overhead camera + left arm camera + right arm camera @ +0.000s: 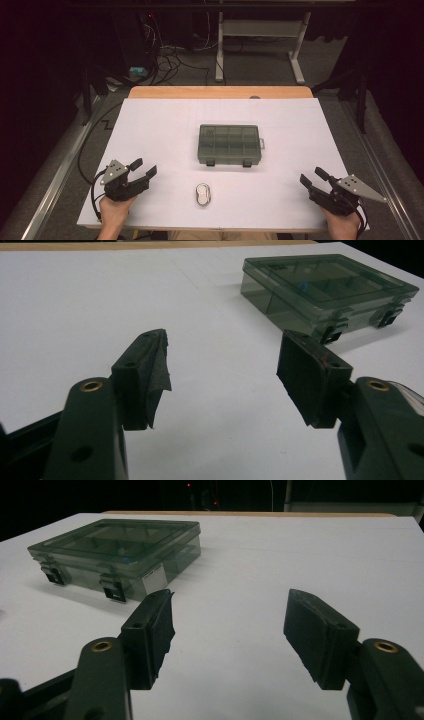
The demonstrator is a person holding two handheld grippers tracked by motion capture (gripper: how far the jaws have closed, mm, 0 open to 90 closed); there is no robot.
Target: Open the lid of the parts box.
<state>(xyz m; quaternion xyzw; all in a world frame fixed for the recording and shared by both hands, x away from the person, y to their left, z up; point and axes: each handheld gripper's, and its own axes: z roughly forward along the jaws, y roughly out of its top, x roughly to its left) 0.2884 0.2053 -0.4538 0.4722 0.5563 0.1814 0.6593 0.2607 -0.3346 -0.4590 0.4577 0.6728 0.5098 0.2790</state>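
Nothing appears to have been started: the smoky, see-through compartment box (229, 144) lies flat in the middle of the white worktop (150, 125), its lid down and both dark latches on the near edge seemingly fastened, and neither gripper touches it. The left gripper (143, 168) rests near the front left corner of the worktop, its fingers (150, 375) spread wide with only bare surface between them, aimed toward the box, which sits well apart. The right gripper (314, 177) mirrors it near the front right corner, fingers (155, 625) likewise wide and empty. A small white oval object (202, 193), possibly a little case or a double-lobed cap, lies between the two grippers just ahead of the person, near the box's latch side but not touching it; the high view is too coarse to say what it is. Judging from the layout, the work most likely involves opening the box and dealing with that small piece, so everything remains to be done: the approach, the latches, the lid and any placing. By count there is one compartment box with two latches, one small white object and two grippers. Something small and blue shows faintly through the lid in the left gripper view, though its nature cannot be told.
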